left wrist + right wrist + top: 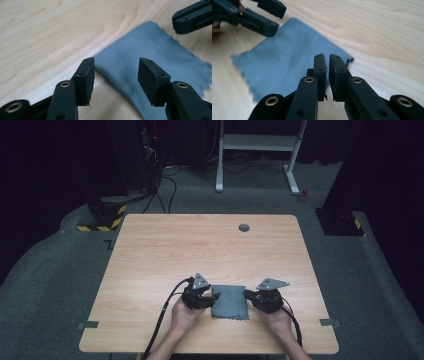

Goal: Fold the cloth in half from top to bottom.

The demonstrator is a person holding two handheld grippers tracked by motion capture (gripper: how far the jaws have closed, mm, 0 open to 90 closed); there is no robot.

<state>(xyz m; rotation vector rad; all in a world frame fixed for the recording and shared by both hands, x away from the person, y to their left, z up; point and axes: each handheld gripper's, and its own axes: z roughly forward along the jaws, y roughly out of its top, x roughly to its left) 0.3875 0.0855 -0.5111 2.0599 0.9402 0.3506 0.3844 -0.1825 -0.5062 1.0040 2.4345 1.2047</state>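
Note:
A grey-blue cloth (230, 301) lies flat on the wooden table (200, 245) near its front edge. My left gripper (212, 296) is open at the cloth's left edge. In the left gripper view its jaws (116, 66) straddle that edge of the cloth (152, 47), one pad over bare wood and one over fabric. My right gripper (248, 294) is at the cloth's right edge. In the right gripper view its jaws (327, 58) are shut to a thin slit just above the cloth (284, 52) near a corner. Whether fabric is pinched is hidden.
A round cable hole (244, 227) sits near the table's far edge. Beyond the table stand a white desk frame (257, 142) and black stands with yellow-black bases (102, 217). Tape marks (88, 324) lie on the grey floor.

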